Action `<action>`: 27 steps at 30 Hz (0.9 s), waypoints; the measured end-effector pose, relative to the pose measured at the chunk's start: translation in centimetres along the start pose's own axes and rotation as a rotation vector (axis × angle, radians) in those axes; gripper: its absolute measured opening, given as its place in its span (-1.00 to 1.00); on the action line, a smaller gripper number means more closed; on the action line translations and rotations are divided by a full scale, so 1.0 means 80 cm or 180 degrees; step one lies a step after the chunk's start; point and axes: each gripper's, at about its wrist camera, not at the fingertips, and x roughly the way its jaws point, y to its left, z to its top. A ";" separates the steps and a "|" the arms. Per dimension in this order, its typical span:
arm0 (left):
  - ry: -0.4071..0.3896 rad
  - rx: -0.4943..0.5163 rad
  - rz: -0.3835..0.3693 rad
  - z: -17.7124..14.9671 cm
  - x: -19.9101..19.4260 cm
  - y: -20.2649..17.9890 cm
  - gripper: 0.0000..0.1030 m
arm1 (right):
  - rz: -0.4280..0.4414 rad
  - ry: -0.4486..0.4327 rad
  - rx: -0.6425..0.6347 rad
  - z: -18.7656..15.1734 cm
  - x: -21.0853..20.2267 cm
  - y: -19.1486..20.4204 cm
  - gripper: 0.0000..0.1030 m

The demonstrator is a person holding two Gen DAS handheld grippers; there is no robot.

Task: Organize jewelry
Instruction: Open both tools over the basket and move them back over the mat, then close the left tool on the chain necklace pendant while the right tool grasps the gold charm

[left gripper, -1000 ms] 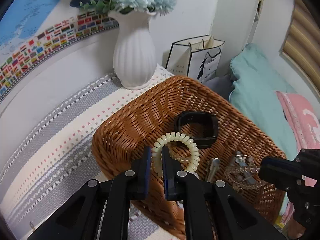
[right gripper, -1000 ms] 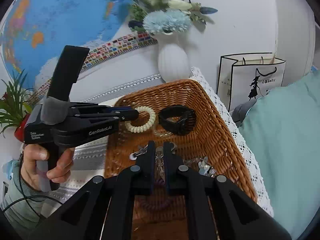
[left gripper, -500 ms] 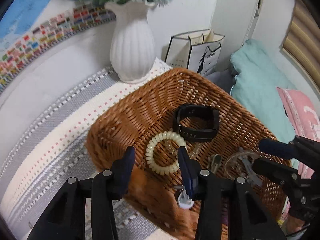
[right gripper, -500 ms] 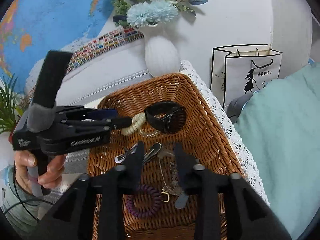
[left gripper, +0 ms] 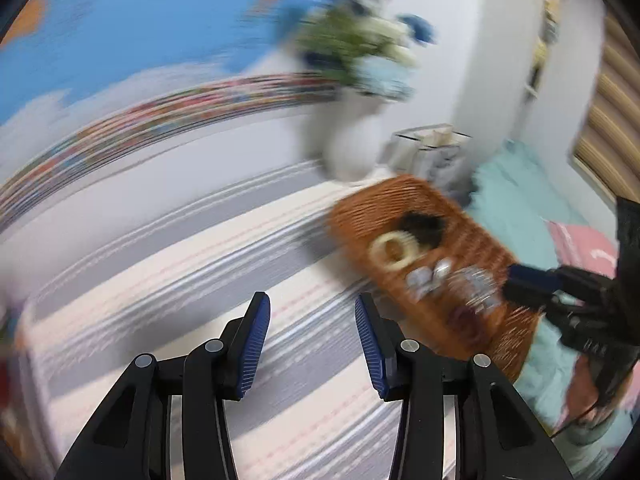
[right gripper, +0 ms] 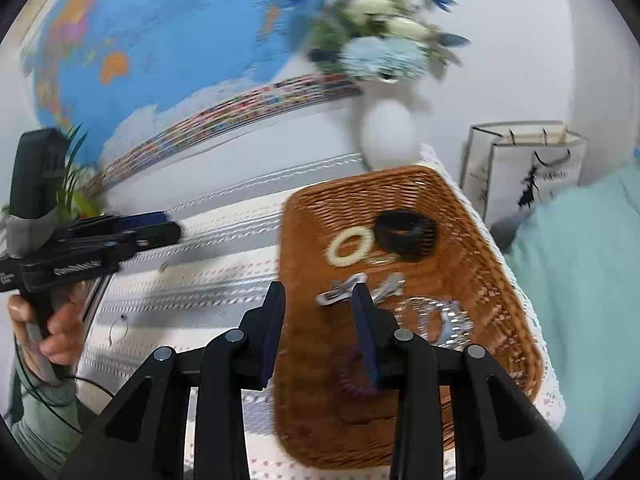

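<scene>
A brown wicker basket (right gripper: 496, 288) (left gripper: 404, 196) holds a cream coil bracelet (right gripper: 349, 246) (left gripper: 394, 249), a black watch band (right gripper: 406, 234) (left gripper: 422, 227), silver hair clips (right gripper: 362, 288), a silvery chain piece (right gripper: 436, 320) and a purple coil tie (right gripper: 354, 372). My left gripper (left gripper: 312, 340) is open and empty over the striped cloth, left of the basket; it also shows in the right wrist view (right gripper: 160, 226). My right gripper (right gripper: 318, 332) is open and empty above the basket's near left rim; it shows in the left wrist view (left gripper: 524, 284). Both views are motion-blurred.
A striped table runner (left gripper: 180, 292) covers the table. A white vase (right gripper: 386, 136) with flowers stands behind the basket. A paper gift bag (right gripper: 524, 164), a teal cushion (right gripper: 580, 280), a wall map (right gripper: 160, 52) and a green plant (right gripper: 70, 196) surround the table.
Both grippers opened and pulled back from the basket. The left gripper let go of the cream coil bracelet, which now lies in the basket, and swung left over the cloth.
</scene>
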 end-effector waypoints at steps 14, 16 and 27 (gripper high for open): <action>-0.0272 -0.0914 0.0769 -0.152 -0.111 0.178 -0.12 | 0.0245 0.0317 -0.0805 -0.019 0.062 0.194 -0.27; -0.0252 -0.0962 0.0825 -0.166 -0.107 0.188 -0.13 | 0.0263 0.0405 -0.0828 -0.019 0.083 0.214 -0.27; -0.0018 -0.0943 0.0745 -0.215 -0.059 0.219 -0.13 | 0.0373 0.0778 -0.0853 -0.013 0.200 0.285 -0.27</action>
